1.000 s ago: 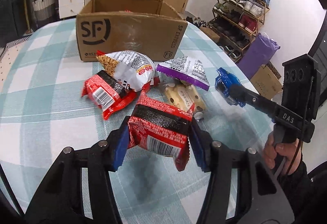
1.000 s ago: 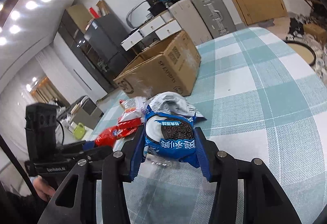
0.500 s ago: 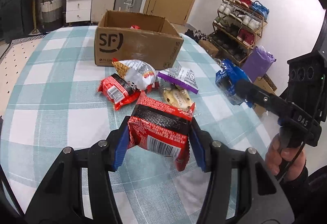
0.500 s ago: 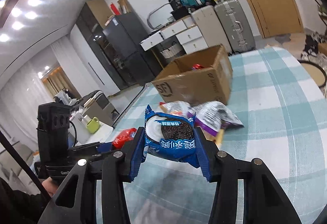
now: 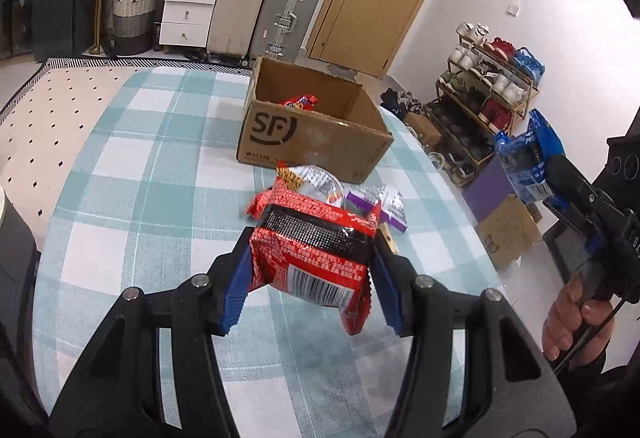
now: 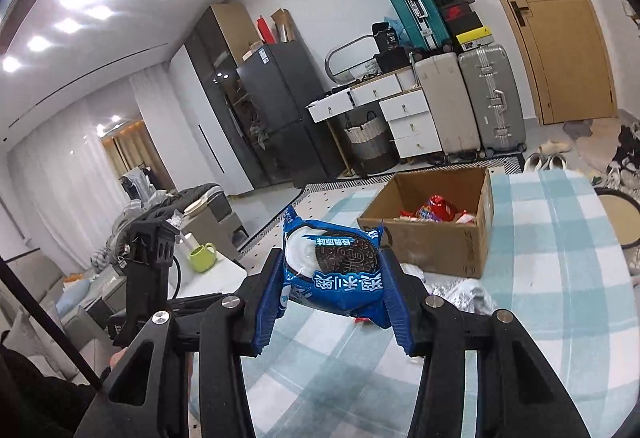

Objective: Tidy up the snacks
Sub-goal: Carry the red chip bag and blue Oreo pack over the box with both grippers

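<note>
Closest to me, the left tongs (image 5: pixel 310 270) are clamped on a red and black snack packet (image 5: pixel 316 250), its sides squeezed between the blue pads and its barcode end hanging down, clear of the checked surface (image 5: pixel 160 174). Off to the side, the right tongs (image 6: pixel 332 286) grip a blue cookie packet (image 6: pixel 332 270) the same way, pinched across its width and held up in the air. Both packets look raised so they can pass over the box wall rather than be dragged across the cloth.

Beyond the red packet, a small heap waits on the surface: a white and orange bag (image 5: pixel 312 178) and a purple-edged pouch (image 5: pixel 380 202), lying close against each other just in front of the box.

Farther back stands the open cardboard box (image 5: pixel 312 134), flaps out of the way, with a few red wrappers (image 6: pixel 436 208) already inside. I'd judge it to be the collecting place, and both carried packets are headed there.
</note>
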{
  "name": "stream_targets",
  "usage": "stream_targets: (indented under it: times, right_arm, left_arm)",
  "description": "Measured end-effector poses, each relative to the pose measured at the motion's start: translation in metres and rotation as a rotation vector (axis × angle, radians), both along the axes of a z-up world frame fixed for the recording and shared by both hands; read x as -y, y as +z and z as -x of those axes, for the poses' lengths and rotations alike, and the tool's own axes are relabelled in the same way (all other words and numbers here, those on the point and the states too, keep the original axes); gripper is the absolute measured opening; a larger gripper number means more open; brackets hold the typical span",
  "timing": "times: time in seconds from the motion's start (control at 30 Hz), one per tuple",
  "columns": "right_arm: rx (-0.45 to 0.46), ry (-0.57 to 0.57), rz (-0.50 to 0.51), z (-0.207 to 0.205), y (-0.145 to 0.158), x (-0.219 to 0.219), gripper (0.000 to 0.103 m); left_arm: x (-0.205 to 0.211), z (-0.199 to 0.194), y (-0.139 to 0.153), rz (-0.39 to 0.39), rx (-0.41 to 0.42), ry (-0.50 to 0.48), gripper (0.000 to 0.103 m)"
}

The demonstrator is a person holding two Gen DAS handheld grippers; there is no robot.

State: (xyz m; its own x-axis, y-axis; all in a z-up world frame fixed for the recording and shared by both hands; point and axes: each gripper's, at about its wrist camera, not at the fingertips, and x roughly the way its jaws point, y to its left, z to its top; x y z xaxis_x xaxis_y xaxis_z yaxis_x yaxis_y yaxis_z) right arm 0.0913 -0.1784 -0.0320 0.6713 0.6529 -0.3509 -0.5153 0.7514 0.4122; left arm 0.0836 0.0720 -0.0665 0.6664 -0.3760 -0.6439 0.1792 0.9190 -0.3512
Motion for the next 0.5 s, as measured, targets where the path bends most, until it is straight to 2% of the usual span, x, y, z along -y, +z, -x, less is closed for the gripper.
stream_targets:
  times: [0.27, 0.5]
  right_arm:
    - [0.002, 0.012, 0.015, -0.038, 0.025, 0.001, 0.048]
    - [0.040, 0.002, 0.078, -0.082, 0.056, 0.003, 0.048]
  left_arm:
    - [-0.009, -0.030, 0.036, -0.010, 0.038, -0.003, 0.052]
    - [-0.003, -0.080, 0.074, -0.007, 0.048, -0.025, 0.052]
